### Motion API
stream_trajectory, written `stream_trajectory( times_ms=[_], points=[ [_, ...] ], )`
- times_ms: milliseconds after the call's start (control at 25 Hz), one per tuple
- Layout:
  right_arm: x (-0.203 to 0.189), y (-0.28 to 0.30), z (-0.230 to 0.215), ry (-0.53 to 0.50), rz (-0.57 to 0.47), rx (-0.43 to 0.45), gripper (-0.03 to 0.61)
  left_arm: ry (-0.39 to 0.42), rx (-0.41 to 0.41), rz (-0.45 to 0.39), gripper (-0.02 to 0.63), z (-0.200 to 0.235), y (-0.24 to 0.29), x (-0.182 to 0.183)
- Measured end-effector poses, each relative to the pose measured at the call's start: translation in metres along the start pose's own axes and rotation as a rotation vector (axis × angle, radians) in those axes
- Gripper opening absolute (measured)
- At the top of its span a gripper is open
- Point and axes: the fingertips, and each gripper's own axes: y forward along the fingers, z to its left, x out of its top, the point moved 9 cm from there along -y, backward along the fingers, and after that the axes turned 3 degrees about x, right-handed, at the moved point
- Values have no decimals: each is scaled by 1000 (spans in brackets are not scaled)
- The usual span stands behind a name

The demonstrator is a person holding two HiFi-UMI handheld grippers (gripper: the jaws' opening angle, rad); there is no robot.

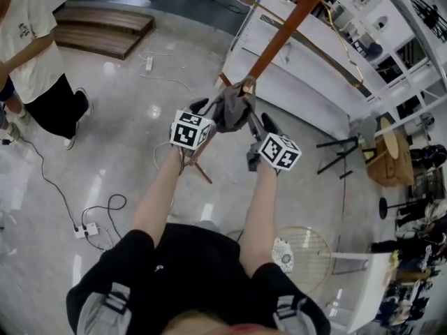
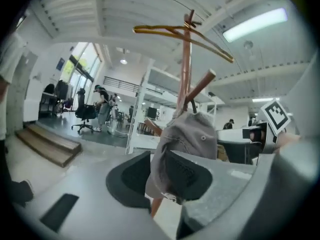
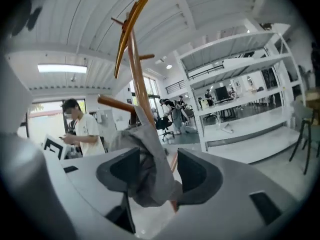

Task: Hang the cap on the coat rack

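Polished grey floor spreads under me, with white metal shelving along one side, low wooden steps at the far end and a white power strip with black cables lying near my feet. A person in a white T-shirt and black trousers stands well apart from me, off to the left.

Straight ahead stands the wooden coat rack, a reddish-brown pole with slanted pegs. The grey fabric cap is on it, its crown up against the pole where one slanted wooden peg branches off, the rest drooping below. Both my arms reach forward to it, one gripper on each side.

My left gripper has its jaws clenched on the cap's lower edge: in the left gripper view the fabric fills the narrow gap between the two dark pads and falls across the right one.

My right gripper is released. In the right gripper view its jaws stand wide apart, and a loose fold of the cap hangs down between them, lying against the left pad and clear of the right one. The pole rises just behind that fold.
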Motion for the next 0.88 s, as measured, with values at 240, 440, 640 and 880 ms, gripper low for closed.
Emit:
stream_trajectory(
  times_ms=[240,440,640,880],
  points=[
    [27,-54,13,171,-325,-6,91,-110,86,-135,72,1,-76,17],
    [31,-72,39,31,-479,-35,6,-27,124,-228,0,-9,-108,40],
    [20,-77,55,-52,-514,-104,-5,4,135,-281,-1,-20,-116,50],
    [11,-64,64,-159,-390,-50,-5,33,149,-298,-2,-40,-107,45]
  ],
)
